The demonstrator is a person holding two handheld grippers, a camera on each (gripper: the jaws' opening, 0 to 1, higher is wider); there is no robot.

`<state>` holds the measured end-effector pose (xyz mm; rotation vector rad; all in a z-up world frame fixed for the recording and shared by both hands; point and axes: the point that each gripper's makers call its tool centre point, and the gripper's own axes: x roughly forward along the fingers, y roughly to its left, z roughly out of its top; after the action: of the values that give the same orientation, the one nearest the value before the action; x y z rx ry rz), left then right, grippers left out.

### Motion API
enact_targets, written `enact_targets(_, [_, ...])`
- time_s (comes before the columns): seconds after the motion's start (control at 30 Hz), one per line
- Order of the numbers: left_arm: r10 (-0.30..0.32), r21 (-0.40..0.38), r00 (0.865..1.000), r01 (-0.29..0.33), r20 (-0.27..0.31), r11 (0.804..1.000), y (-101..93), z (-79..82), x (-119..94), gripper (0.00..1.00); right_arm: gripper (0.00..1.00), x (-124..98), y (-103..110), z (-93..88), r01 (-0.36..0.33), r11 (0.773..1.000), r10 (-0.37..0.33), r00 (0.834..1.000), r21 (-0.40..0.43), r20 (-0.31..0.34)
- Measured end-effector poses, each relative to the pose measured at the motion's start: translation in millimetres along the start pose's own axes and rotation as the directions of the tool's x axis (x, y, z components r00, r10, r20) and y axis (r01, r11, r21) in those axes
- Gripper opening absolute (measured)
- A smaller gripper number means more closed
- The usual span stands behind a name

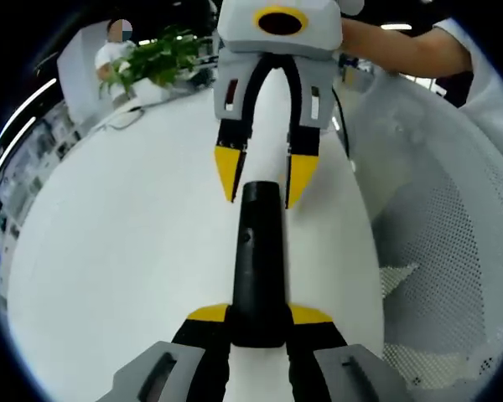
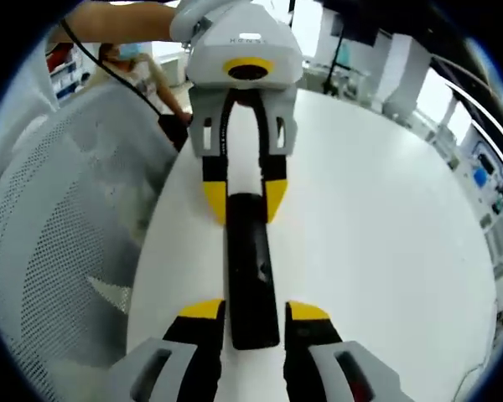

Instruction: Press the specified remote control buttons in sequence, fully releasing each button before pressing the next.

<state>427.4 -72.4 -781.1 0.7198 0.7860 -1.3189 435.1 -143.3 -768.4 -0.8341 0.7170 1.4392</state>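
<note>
Faintly, "HONST"-like lettering marks the left gripper housing.

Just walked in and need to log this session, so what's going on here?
A person holds a gripper in each hand, and both are at a black remote control over a white table. The left gripper clamps one end of the remote. The right gripper has its yellow-tipped jaws on either side of the other end. Whether any button is being pressed can't be told. A white mesh chair stands beside the table.

White table; perforated white chair beside it; potted plant beyond.
</note>
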Motion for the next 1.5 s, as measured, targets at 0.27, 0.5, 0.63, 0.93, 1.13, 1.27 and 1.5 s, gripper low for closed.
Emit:
enact_targets(0.27, [0.0, -0.003, 1.0, 0.0, -0.002, 1.0, 0.1, 0.5, 0, 0.24, 0.24, 1, 2, -11.1, -0.009, 1.0, 0.009, 1.0, -0.007, -0.022])
enact_targets(0.5, [0.0, -0.003, 1.0, 0.0, -0.004, 1.0, 0.6, 0.6, 1, 0.24, 0.24, 3, 3, -11.0, -0.012, 1.0, 0.012, 1.0, -0.005, -0.018])
enact_targets(0.63, [-0.001, -0.002, 1.0, 0.001, -0.005, 1.0, 0.6, 0.7, 1, 0.24, 0.23, 5, 3, -13.1, -0.012, 1.0, 0.011, 1.0, -0.009, -0.029])
enact_targets(0.93, [-0.003, 0.002, 1.0, 0.003, -0.004, 1.0, 0.2, 1.1, 1, 0.24, 0.22, 8, 3, -16.3, -0.011, 1.0, 0.01, 0.999, -0.024, -0.049])
enact_targets(1.13, [-0.005, 0.003, 1.0, 0.005, -0.003, 1.0, -0.2, 1.2, 1, 0.24, 0.21, 9, 4, -16.0, -0.019, 1.0, 0.018, 0.999, -0.025, -0.048])
enact_targets(1.27, [-0.007, 0.005, 1.0, 0.007, -0.004, 1.0, -0.3, 1.2, 1, 0.24, 0.2, 9, 3, -16.5, -0.027, 0.999, 0.026, 0.999, -0.022, -0.041])
enact_targets(1.5, [-0.006, 0.008, 1.0, 0.007, -0.012, 1.0, -0.9, 1.5, 2, 0.24, 0.2, 10, 3, -16.6, -0.029, 1.0, 0.029, 0.998, -0.002, -0.053])
